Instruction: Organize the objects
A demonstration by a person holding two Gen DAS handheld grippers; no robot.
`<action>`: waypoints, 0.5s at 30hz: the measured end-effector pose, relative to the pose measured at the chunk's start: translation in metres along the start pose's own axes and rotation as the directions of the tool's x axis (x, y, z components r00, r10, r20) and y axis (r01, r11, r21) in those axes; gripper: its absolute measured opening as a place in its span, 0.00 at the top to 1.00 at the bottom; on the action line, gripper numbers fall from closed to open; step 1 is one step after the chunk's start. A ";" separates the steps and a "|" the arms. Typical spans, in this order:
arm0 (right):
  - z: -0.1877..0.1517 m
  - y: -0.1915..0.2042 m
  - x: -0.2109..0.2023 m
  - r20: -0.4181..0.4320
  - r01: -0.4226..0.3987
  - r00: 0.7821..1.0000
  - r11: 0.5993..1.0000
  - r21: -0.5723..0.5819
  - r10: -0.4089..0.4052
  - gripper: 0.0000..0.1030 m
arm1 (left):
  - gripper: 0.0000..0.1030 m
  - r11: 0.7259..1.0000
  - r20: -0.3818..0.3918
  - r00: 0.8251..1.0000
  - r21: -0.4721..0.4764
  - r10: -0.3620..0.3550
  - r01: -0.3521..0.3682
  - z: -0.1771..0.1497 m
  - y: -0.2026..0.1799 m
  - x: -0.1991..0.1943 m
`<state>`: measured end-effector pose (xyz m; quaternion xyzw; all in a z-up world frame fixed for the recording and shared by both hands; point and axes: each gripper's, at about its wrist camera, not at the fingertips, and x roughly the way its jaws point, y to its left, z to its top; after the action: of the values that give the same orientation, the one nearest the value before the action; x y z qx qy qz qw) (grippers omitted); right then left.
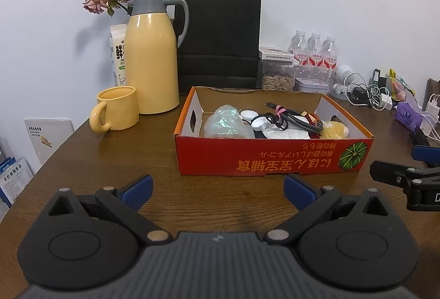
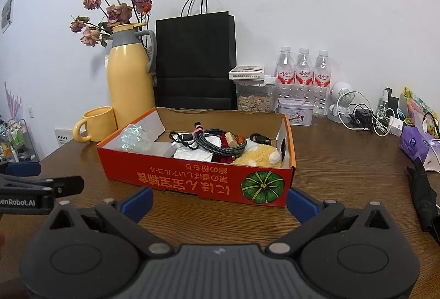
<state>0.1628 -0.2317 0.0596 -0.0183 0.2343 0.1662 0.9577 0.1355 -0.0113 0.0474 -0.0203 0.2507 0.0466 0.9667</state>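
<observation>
Wooden table against a white wall, both grippers over its near edge.
Red box at 12 o'clock holds a coiled cable, bottle caps, a crumpled plastic bag and a yellow plush toy. Yellow mug and flask stand at 10 o'clock. Left gripper and right gripper: jaws wide apart, empty.
</observation>
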 end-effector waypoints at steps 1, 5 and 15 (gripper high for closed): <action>0.000 0.000 0.000 0.000 0.000 1.000 1.000 0.000 0.000 0.00 | 0.00 1.000 0.000 1.000 0.000 0.000 0.000 0.000 0.000 0.000; 0.000 0.000 0.000 0.002 0.001 1.000 1.000 -0.001 -0.001 0.00 | 0.00 1.000 0.000 1.000 -0.001 0.003 -0.003 0.000 0.000 0.000; 0.000 0.000 0.000 0.001 0.000 1.000 1.000 -0.001 0.000 0.00 | 0.00 1.000 0.000 1.000 -0.001 0.002 -0.002 0.000 0.000 -0.001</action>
<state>0.1627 -0.2320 0.0594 -0.0188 0.2336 0.1664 0.9578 0.1345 -0.0110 0.0476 -0.0203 0.2509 0.0476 0.9666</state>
